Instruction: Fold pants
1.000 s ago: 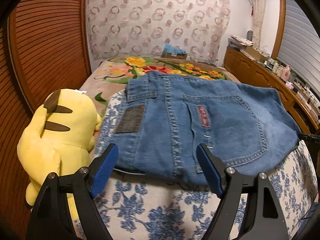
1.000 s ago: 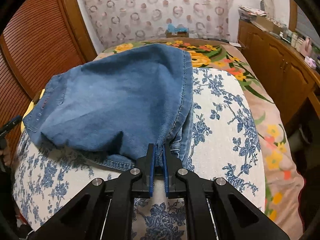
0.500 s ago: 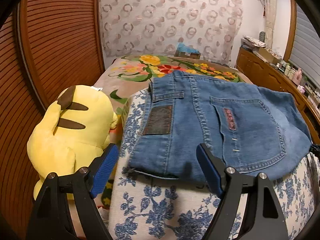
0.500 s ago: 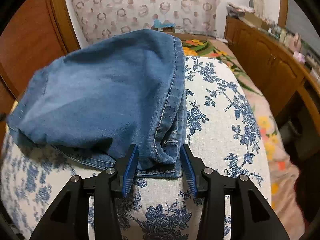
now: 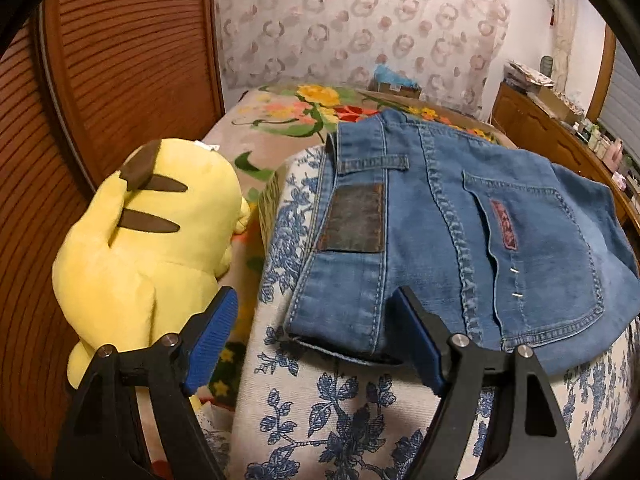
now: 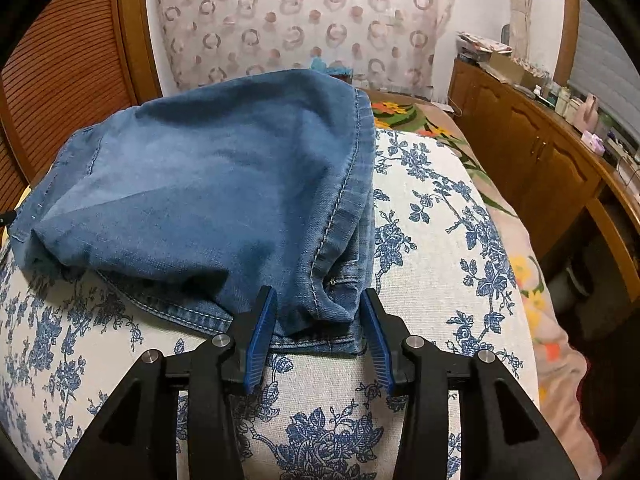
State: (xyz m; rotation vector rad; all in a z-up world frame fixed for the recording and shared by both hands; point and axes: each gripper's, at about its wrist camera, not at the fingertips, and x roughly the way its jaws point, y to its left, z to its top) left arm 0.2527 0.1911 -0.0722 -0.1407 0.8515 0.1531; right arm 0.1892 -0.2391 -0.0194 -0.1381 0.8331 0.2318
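Left wrist view. Item: pants, blue denim, folded into a compact stack, back pocket and leather patch up, lying on the blue-flowered cushion. My left gripper straddles the stack's near left corner; its jaws are closing, denim edge between them, pads not yet pressing. I judge I set it here to take that corner for the next fold. Beside the cushion: a yellow plush toy, clear of the work.

Right wrist view. Item: same pants, plain side and hem seam toward me. My right gripper stands partly apart around the bunched near corner, pads just off the cloth, nothing clamped. I judge the corner is laid down and released. Wooden cabinet at right, well apart.
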